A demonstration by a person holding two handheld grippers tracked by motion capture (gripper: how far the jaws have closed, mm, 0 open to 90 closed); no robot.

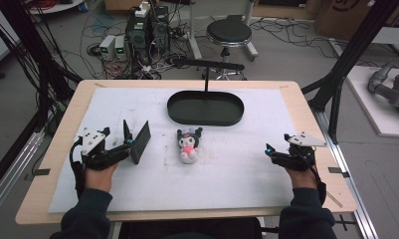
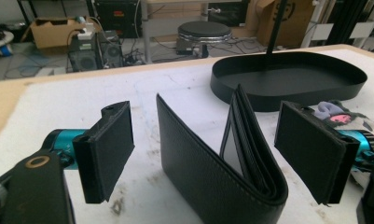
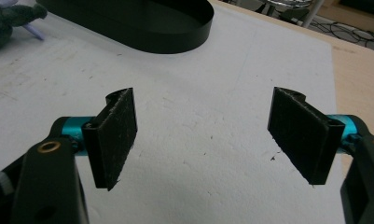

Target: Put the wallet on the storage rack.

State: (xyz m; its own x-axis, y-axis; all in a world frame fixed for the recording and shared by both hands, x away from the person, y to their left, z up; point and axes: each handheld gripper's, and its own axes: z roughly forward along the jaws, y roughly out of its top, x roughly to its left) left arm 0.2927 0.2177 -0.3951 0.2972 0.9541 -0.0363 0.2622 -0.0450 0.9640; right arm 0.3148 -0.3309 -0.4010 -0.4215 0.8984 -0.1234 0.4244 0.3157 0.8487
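Observation:
A black leather wallet [image 1: 141, 141] stands on edge on the white mat, left of centre, slightly fanned open. My left gripper [image 1: 132, 144] is open around it. In the left gripper view the wallet [image 2: 208, 177] rises between the two pads [image 2: 105, 149] with a gap on each side. My right gripper [image 1: 277, 145] rests open at the mat's right side; in the right gripper view it [image 3: 208, 140] has only bare mat between its pads. A small plush doll [image 1: 188, 145] with dark ears and a pink front lies at the mat's centre.
A black oval tray [image 1: 205, 122] sits at the back centre of the mat, with a thin black post rising behind it. The white mat [image 1: 237, 174] covers most of the wooden table [image 1: 311, 124]. A stool and computer boxes stand on the floor beyond.

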